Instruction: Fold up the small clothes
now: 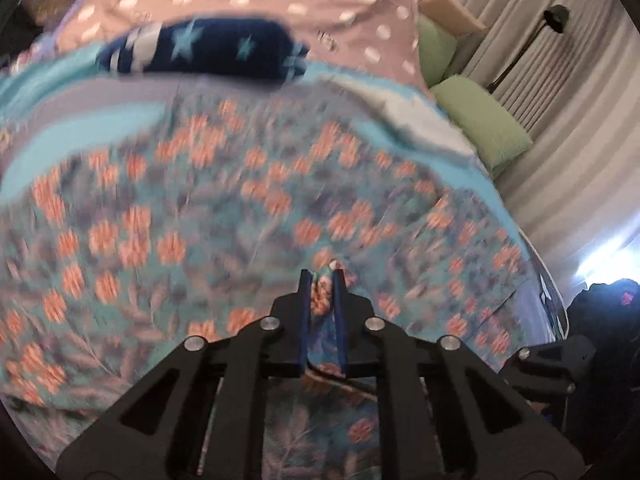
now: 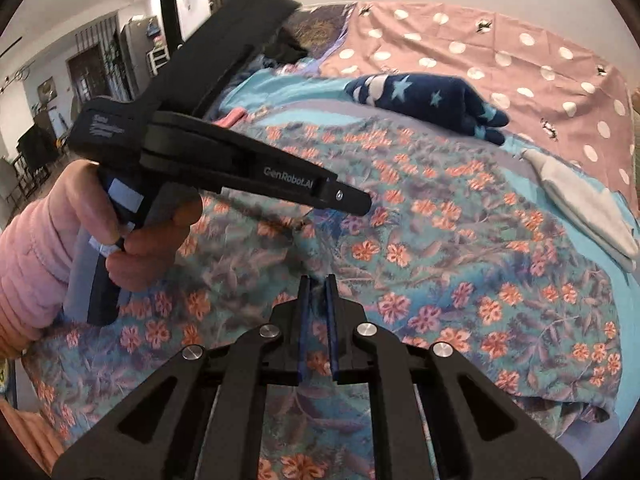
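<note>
In the left wrist view, badly blurred, the left gripper (image 1: 323,276) was clamped on a bunched fold of the floral garment (image 1: 208,200), which spread across the bed from the near edge toward a folded navy star-print piece (image 1: 216,50) at the far side, with green pillows (image 1: 482,120) to the right. In the right wrist view, the right gripper (image 2: 319,282) had its fingers nearly together over the same floral garment, fabric showing between them, though whether they truly pinched it could not be told; the left gripper crossed the left of the scene in the person's hand (image 2: 132,240). A grey piece (image 2: 580,204) lay at the far right. With so small a bite of cloth, a quick pull could slip the fabric free and leave the fold crooked.
</note>
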A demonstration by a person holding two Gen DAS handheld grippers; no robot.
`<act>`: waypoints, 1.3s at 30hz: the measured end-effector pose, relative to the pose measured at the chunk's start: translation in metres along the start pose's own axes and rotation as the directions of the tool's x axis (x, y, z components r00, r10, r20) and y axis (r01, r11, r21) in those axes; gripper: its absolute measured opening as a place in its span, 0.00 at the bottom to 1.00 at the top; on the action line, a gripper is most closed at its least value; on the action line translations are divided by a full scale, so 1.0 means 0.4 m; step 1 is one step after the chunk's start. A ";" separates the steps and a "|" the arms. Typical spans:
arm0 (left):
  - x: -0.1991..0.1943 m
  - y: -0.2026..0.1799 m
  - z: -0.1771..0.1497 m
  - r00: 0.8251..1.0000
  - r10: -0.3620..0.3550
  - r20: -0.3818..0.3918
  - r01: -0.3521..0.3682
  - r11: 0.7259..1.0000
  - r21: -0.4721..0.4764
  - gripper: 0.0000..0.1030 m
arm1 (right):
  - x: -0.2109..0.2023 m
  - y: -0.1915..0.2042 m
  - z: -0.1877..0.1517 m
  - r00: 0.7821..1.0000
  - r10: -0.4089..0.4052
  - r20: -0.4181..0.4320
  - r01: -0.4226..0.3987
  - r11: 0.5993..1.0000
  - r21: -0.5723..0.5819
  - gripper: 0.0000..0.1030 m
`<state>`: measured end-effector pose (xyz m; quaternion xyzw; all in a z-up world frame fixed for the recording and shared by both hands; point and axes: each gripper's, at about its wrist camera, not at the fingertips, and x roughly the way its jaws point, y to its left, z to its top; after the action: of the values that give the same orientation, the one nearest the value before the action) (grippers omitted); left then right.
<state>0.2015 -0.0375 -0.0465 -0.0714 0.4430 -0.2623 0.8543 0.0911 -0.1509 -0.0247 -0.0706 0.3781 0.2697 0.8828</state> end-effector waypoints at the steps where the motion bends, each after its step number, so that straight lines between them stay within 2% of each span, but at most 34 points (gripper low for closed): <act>1: -0.024 -0.013 0.022 0.999 -0.005 0.031 0.005 1.000 0.019 0.10 | -0.010 -0.001 0.011 1.000 -0.011 0.022 0.011 1.000 0.010 0.09; 5: -0.126 -0.054 0.115 0.992 -0.009 0.129 -0.003 0.996 0.091 0.10 | -0.040 -0.003 0.087 0.993 -0.010 0.118 0.001 0.997 0.076 0.09; 9: -0.221 -0.047 0.175 0.979 0.071 0.189 -0.101 0.983 0.154 0.10 | -0.021 0.024 0.185 0.982 0.015 0.187 -0.032 0.995 0.090 0.09; 12: -0.266 0.014 0.186 0.971 0.140 0.194 -0.168 0.976 0.136 0.10 | 0.035 0.057 0.246 0.979 0.089 0.186 -0.111 0.987 0.112 0.09; 14: -0.278 0.076 0.179 0.964 0.195 0.179 -0.215 0.972 0.099 0.10 | 0.086 0.093 0.275 0.977 0.136 0.165 -0.156 0.981 0.115 0.09; 17: -0.275 0.175 0.156 0.963 0.235 0.134 -0.242 0.970 0.035 0.10 | 0.149 0.151 0.297 0.978 0.163 0.134 -0.175 0.981 0.085 0.09; 22: -0.217 0.294 0.106 0.962 0.265 0.057 -0.263 0.964 -0.044 0.11 | 0.228 0.195 0.306 0.982 0.173 0.070 -0.178 0.982 0.067 0.09; 24: -0.186 0.328 0.081 0.961 0.275 0.015 -0.274 0.960 -0.053 0.17 | 0.253 0.195 0.298 0.983 0.180 0.030 -0.181 0.982 0.061 0.10; 26: -0.161 0.353 0.054 0.945 0.326 -0.013 -0.327 0.944 -0.051 0.37 | 0.259 0.180 0.278 0.983 0.186 -0.012 -0.185 0.981 0.063 0.21; 27: -0.152 0.365 0.035 0.935 0.355 -0.023 -0.355 0.934 -0.043 0.40 | 0.252 0.168 0.259 0.982 0.186 -0.022 -0.184 0.980 0.070 0.25; 28: -0.148 0.369 0.023 0.929 0.368 -0.027 -0.369 0.929 -0.038 0.43 | 0.239 0.146 0.242 0.983 0.180 -0.029 -0.177 0.980 0.085 0.30; 31: -0.153 0.384 -0.014 0.924 0.381 -0.027 -0.382 0.924 -0.036 0.45 | 0.194 0.070 0.189 0.987 0.155 -0.047 -0.147 0.978 0.148 0.30; 33: -0.161 0.374 -0.030 0.917 0.399 -0.016 -0.400 0.917 -0.018 0.49 | 0.150 0.003 0.146 0.992 0.107 -0.059 -0.093 0.975 0.202 0.30; 37: -0.161 0.320 -0.058 0.900 0.436 0.010 -0.435 0.896 0.091 0.60 | 0.031 -0.110 0.033 0.996 -0.053 -0.068 0.070 0.955 0.289 0.31; 39: -0.140 0.291 -0.074 0.884 0.468 0.010 -0.464 0.873 0.154 0.63 | -0.023 -0.170 -0.041 0.981 -0.160 -0.107 0.188 0.918 0.350 0.31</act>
<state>0.1964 0.0937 -0.0650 0.1060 0.4378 -0.0828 0.8890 0.1117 -0.2174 -0.0352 0.0479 0.4465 0.1139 0.8862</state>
